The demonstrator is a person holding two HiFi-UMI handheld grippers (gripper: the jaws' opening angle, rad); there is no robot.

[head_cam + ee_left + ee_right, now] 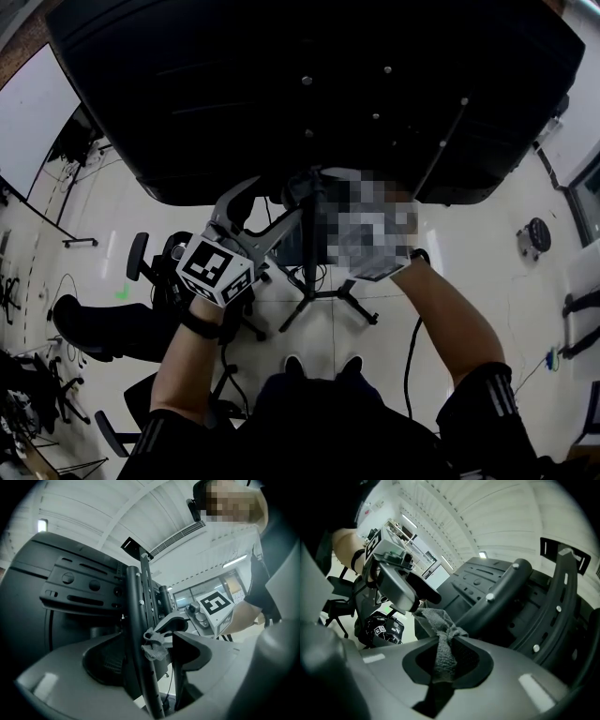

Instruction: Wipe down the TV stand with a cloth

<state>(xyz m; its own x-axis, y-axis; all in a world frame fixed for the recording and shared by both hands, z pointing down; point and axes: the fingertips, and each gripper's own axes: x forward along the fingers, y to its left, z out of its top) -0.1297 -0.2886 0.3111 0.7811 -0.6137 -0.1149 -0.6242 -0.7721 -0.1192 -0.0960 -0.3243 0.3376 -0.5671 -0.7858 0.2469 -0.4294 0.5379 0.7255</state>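
Observation:
The black TV [309, 84] hangs back-side up on a black stand pole [312, 258] with spread legs [352, 305]. My left gripper [275, 199] stands open, and in the left gripper view its jaws [145, 648] straddle the pole [137, 616] without closing on it. My right gripper [443, 641] is shut on a grey cloth [440, 656]. The bunched cloth [155, 649] is pressed against the pole right beside the left gripper's jaws. In the head view a mosaic patch hides most of the right gripper.
Black office chairs [98, 328] stand on the pale floor at the left. A round black device [536, 234] and cables lie at the right. The TV's rear brackets [555, 602] close in above the cloth. My feet [323, 366] are just behind the stand's legs.

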